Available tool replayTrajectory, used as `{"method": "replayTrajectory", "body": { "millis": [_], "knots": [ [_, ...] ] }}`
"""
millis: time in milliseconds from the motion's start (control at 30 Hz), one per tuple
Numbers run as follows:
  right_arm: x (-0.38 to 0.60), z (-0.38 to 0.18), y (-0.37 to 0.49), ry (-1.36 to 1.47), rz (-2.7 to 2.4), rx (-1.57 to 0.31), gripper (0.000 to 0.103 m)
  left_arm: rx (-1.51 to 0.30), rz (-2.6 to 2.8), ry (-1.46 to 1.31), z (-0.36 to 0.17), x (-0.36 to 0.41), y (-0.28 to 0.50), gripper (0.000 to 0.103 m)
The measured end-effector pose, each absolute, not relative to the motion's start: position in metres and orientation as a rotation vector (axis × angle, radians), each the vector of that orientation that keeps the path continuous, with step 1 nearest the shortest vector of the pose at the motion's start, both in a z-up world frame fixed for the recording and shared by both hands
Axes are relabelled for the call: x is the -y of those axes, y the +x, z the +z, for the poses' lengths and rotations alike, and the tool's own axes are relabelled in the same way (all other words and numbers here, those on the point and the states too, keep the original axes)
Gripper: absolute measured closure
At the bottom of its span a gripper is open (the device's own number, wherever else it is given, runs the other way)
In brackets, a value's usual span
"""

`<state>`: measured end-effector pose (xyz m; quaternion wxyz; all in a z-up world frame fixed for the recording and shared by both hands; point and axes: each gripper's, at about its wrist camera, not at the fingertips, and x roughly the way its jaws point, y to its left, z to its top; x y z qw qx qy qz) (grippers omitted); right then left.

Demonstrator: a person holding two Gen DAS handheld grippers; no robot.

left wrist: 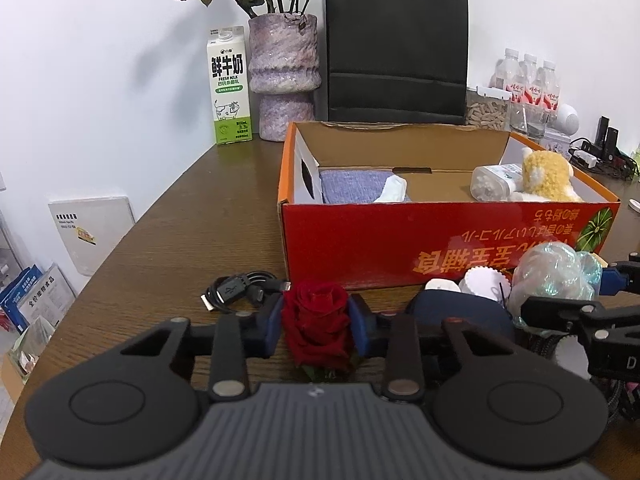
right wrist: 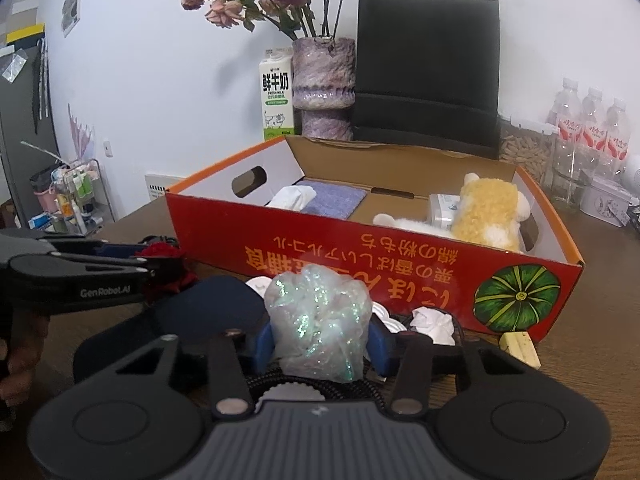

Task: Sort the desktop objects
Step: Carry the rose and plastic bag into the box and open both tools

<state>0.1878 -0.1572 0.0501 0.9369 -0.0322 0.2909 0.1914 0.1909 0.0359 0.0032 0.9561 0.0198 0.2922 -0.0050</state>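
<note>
A dark red rose [left wrist: 316,318] lies on the wooden table just before the red cardboard box [left wrist: 400,240], and my left gripper [left wrist: 318,320] is shut on its bloom, blue pads [left wrist: 272,322] pressing both sides. My right gripper [right wrist: 320,344] is shut on an iridescent plastic bundle [right wrist: 318,316] in front of the box [right wrist: 360,252]. The box holds a yellow plush toy [right wrist: 486,210], a clear jar [left wrist: 494,182], a blue cloth [left wrist: 348,186] and a tissue [right wrist: 292,196]. From the right wrist view, the left gripper [right wrist: 160,258] shows at the left with the rose [right wrist: 166,252].
A black USB cable [left wrist: 240,290] lies left of the rose. A navy pouch [left wrist: 456,312], white paper cups [left wrist: 484,282], crumpled tissue [right wrist: 434,324] and a cork [right wrist: 518,344] crowd the box front. Milk carton [left wrist: 230,88], vase [left wrist: 284,76], black bag [left wrist: 396,48] and water bottles [right wrist: 592,132] stand behind.
</note>
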Motion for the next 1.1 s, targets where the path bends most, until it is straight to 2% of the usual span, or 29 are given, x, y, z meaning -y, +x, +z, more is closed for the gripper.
{"method": "replayTrajectory", "body": {
  "millis": [300, 567, 900, 1100],
  "knots": [
    [0.162, 0.060, 0.179, -0.045, 0.403, -0.554, 0.058, -0.560, -0.020, 0.025, 0.013, -0.032, 0.176, 0.073],
    [0.165, 0.082, 0.178, -0.048, 0.396, -0.483, 0.058, -0.431, -0.065, 0.029, 0.051, -0.021, 0.161, 0.073],
    [0.162, 0.113, 0.207, -0.058, 0.369, -0.408, 0.058, -0.332, -0.113, 0.037, 0.092, 0.003, 0.190, 0.073],
    [0.157, 0.122, 0.239, -0.038, 0.349, -0.388, 0.058, -0.337, -0.114, 0.012, 0.098, 0.011, 0.220, 0.073]
  ]
}}
